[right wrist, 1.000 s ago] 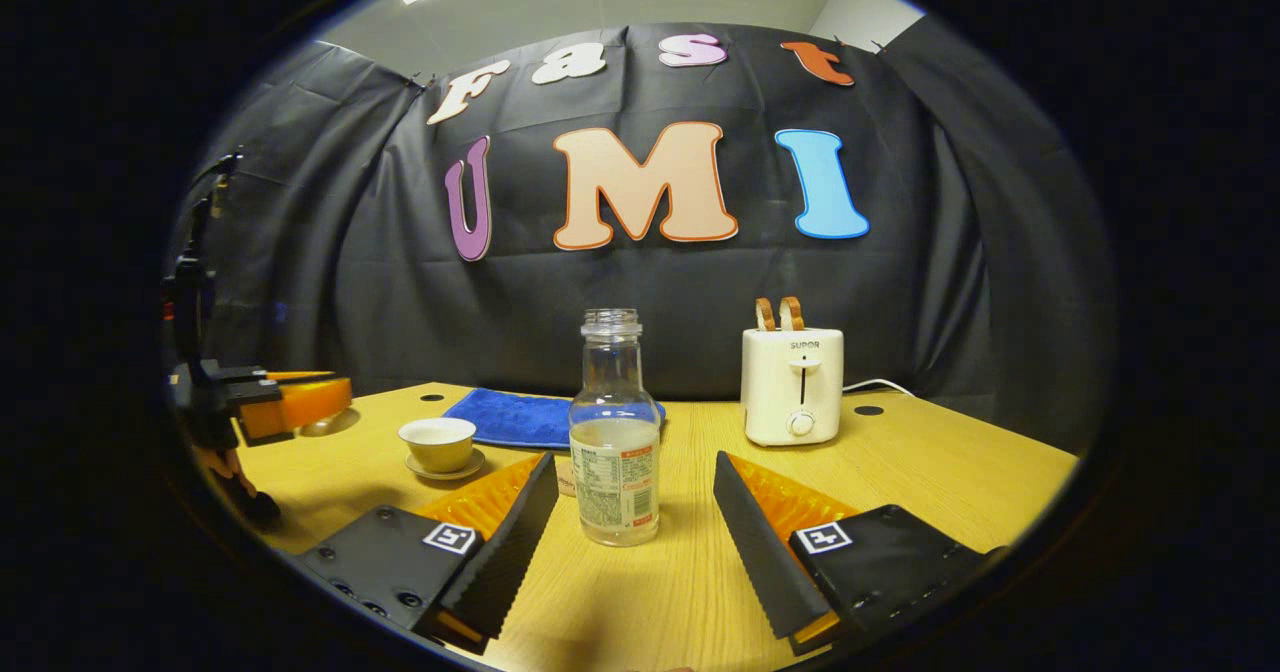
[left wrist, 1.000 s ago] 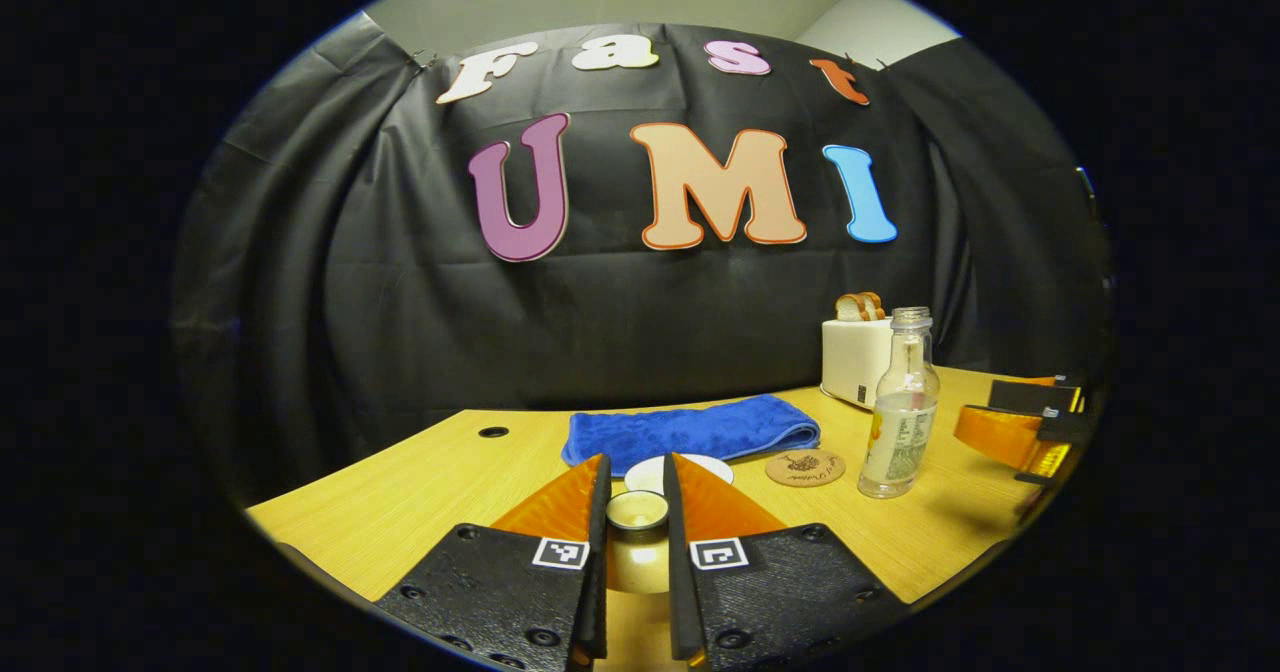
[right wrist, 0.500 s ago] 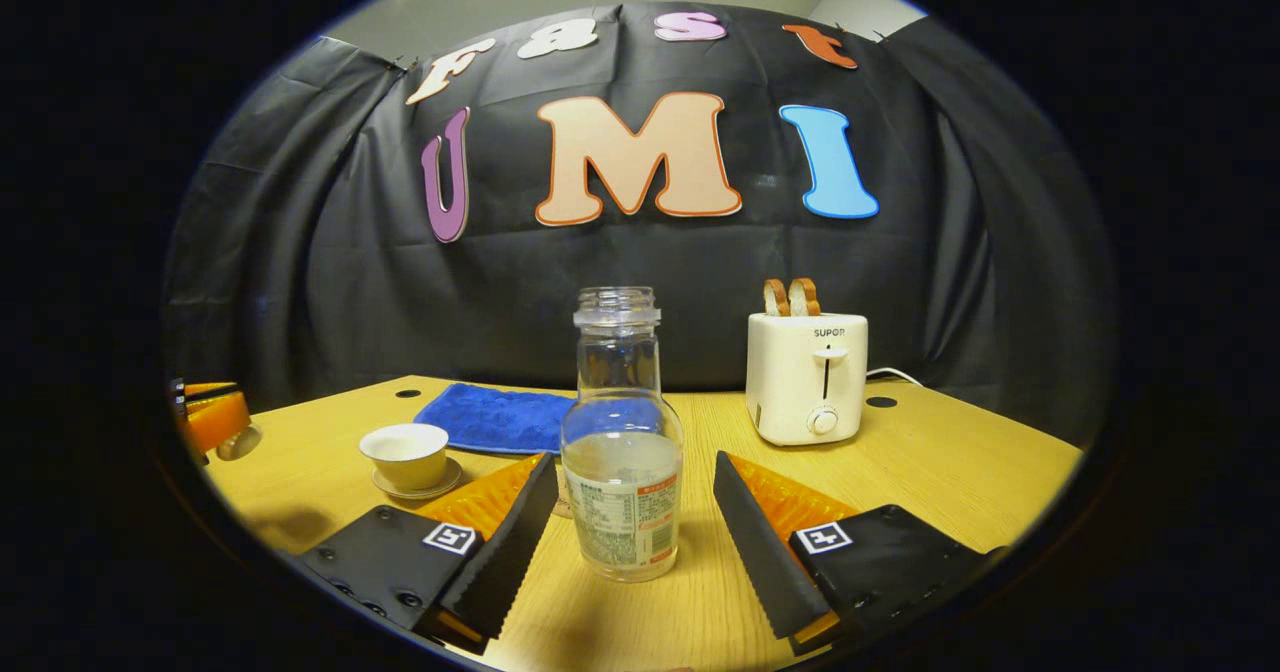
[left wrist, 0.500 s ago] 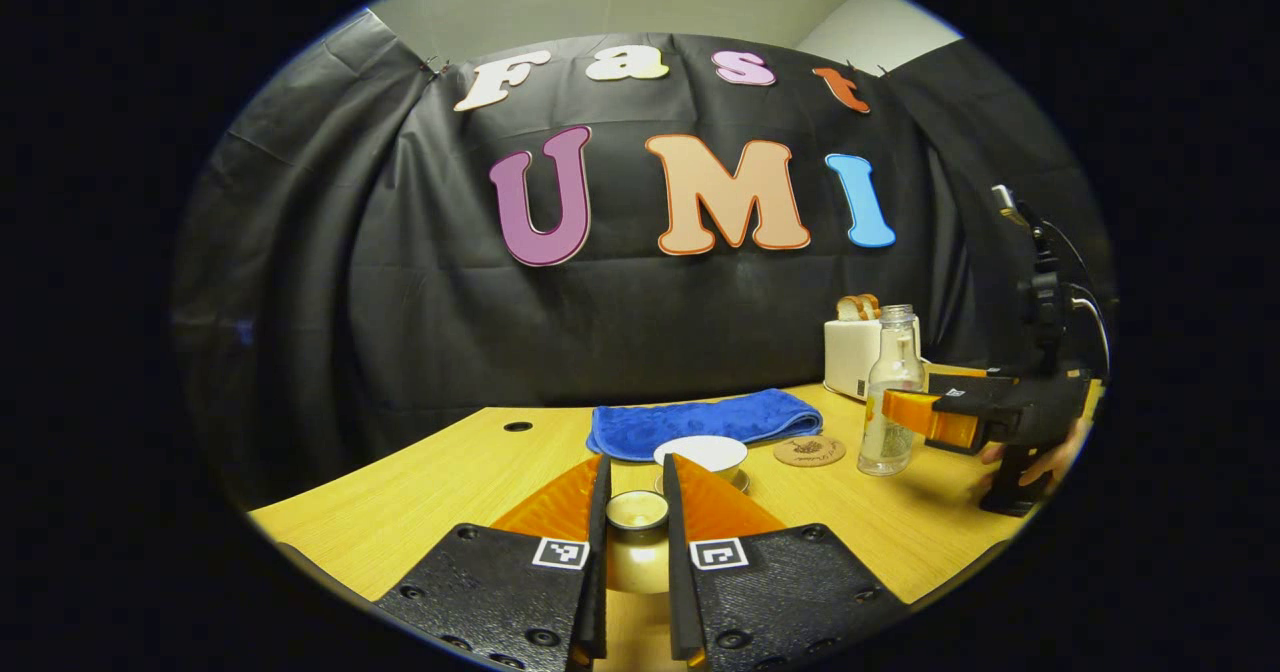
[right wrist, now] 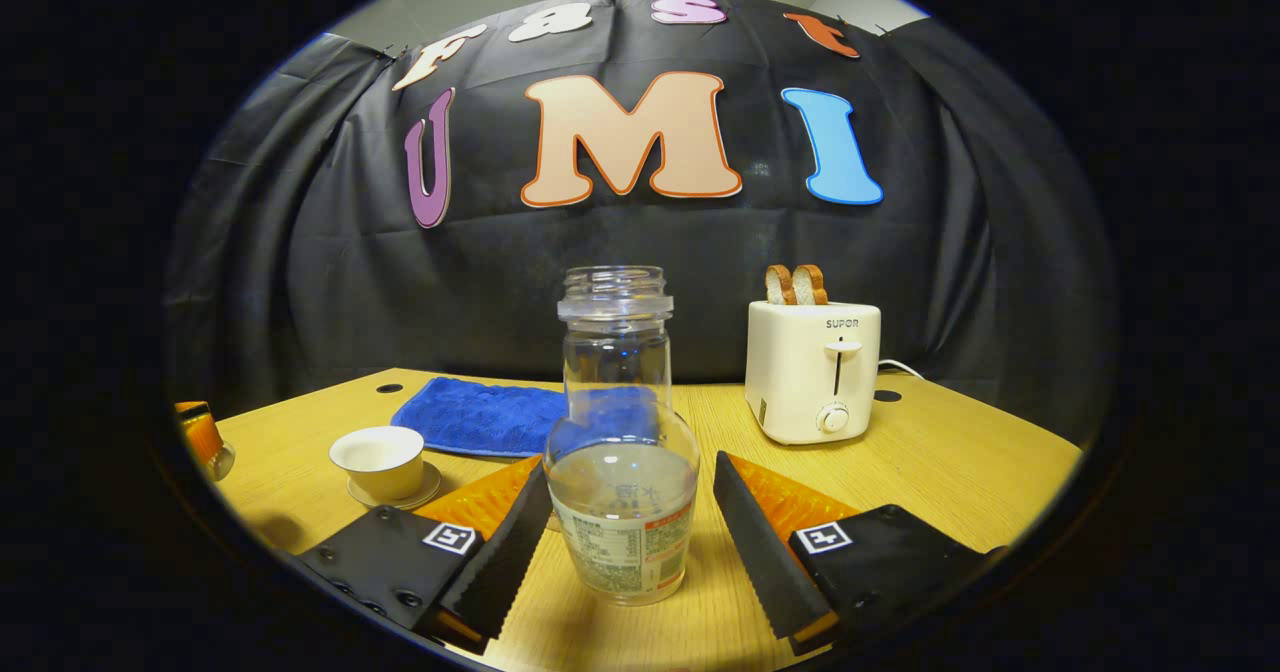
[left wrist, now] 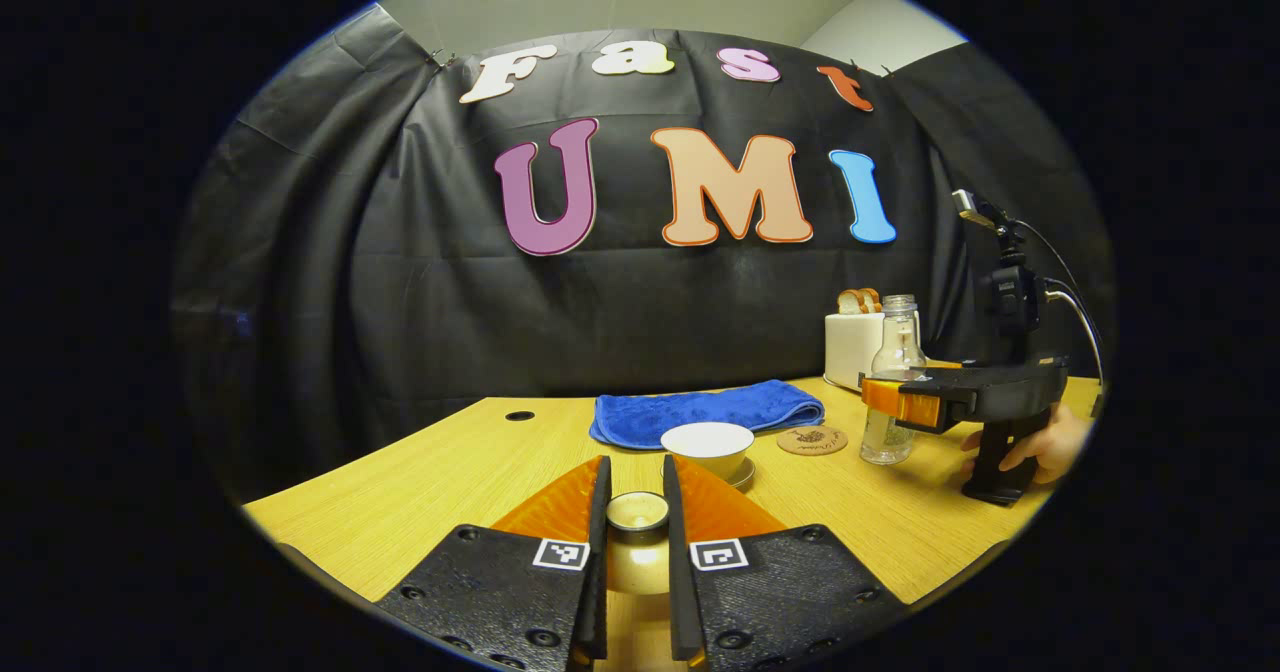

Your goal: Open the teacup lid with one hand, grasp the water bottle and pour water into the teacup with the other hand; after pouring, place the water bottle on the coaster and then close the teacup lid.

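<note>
A clear water bottle, uncapped and part full, stands upright on the table between the spread fingers of my right gripper, which is open and not touching it. In the left gripper view the same bottle sits behind the right gripper, held by a hand. My left gripper is shut on the cream teacup lid, held above the table in front of the cup. The uncovered teacup rests on its saucer. A round cork coaster lies between cup and bottle.
A folded blue towel lies behind the cup. A white toaster with two bread slices stands at the back right, its cord trailing off. The teacup is at the left in the right gripper view, with the left gripper at the edge.
The right gripper has advanced so the bottle now stands between its open fingers. The left gripper, still holding the lid, has drawn back from the cup.
</note>
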`<state>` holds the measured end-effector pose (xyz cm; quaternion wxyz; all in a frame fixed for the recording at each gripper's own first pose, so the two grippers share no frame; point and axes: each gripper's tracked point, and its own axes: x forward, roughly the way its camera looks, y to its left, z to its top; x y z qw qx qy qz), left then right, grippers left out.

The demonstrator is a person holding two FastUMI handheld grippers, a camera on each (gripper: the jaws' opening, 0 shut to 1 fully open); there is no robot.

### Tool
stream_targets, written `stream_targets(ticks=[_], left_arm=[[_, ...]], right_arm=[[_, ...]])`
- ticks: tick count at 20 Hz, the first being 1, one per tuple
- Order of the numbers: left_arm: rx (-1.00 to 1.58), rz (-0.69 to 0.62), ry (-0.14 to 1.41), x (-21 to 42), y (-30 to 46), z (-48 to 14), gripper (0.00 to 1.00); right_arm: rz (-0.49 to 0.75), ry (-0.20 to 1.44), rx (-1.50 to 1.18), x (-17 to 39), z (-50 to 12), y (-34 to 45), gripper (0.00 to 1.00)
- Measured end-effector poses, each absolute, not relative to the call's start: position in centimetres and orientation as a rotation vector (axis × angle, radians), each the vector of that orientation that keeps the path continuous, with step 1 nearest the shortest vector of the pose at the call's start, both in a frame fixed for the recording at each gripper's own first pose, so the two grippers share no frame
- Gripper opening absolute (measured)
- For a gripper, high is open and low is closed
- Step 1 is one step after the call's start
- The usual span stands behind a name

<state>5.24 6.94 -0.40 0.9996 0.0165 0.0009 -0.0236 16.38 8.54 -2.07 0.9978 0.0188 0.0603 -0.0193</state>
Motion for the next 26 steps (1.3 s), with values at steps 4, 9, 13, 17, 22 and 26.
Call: stream_targets(ticks=[4, 9, 13, 17, 22, 26], left_arm=[[0.015, -0.051, 0.006, 5.3, 7.0, -0.5, 0.22], [0.018, -0.057, 0.003, 5.3, 7.0, -0.3, 0.22], [0.012, -0.062, 0.001, 5.3, 6.9, -0.4, 0.22], [-0.008, -0.074, -0.001, 5.4, 6.8, -0.5, 0.22], [-0.008, -0.082, -0.001, 5.3, 7.1, -0.5, 0.22], [-0.011, -0.077, -0.003, 5.2, 7.7, -0.5, 0.22]], right_arm=[[-0.039, 0.121, 0.037, 17.3, -2.2, 8.7, 1.00], [-0.060, 0.120, 0.026, 17.2, -2.2, 8.6, 0.78], [-0.065, 0.118, 0.000, 17.2, -2.1, 8.9, 0.73], [-0.031, 0.114, -0.099, 17.6, -1.9, 10.1, 0.73], [-0.022, 0.123, -0.377, 18.4, -1.6, 11.7, 0.73], [0.025, 0.101, -0.638, 18.6, -2.0, 14.4, 0.72]])
